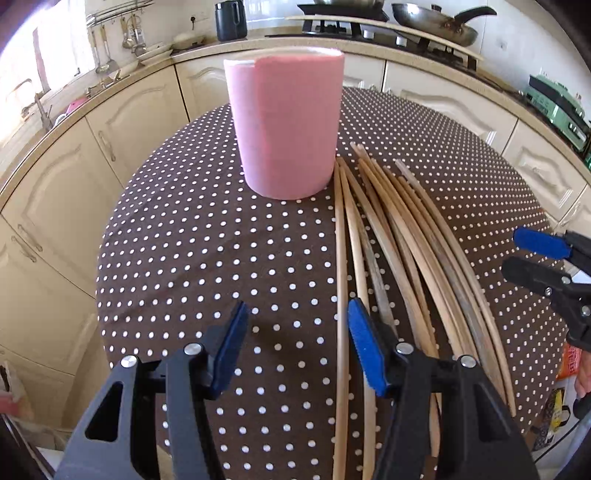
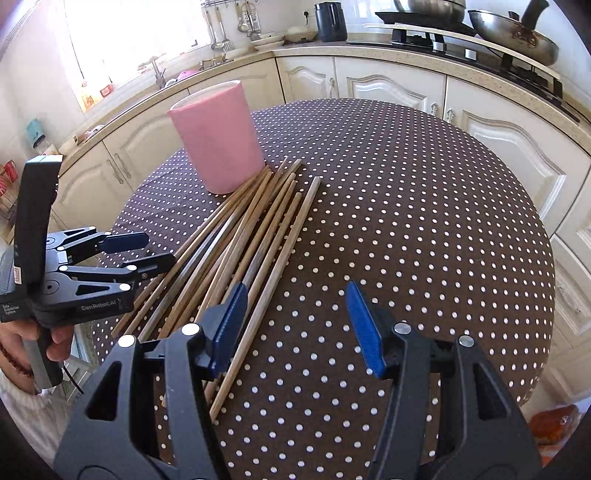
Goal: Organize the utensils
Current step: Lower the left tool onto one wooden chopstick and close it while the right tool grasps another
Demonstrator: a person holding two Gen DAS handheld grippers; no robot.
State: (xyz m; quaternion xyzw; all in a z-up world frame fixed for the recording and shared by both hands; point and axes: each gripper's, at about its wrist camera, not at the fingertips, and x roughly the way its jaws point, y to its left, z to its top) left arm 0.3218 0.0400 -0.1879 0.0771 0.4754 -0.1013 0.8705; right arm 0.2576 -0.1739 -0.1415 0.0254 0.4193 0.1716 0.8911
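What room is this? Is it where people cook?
Yes, most likely a home kitchen. A stove with a wok on it stands on the counter, ladles hang by the window near a sink tap, and wooden chopsticks lie on the dotted table beside a pink holder.

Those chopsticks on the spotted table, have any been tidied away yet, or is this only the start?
Only the start, it seems. Done: nothing visible; no sticks show above the rim of the pink cup. In hand: nothing; the left tool and the right tool are both open and empty. Left: the whole pile of chopsticks lies loose on the tablecloth beside the cup.
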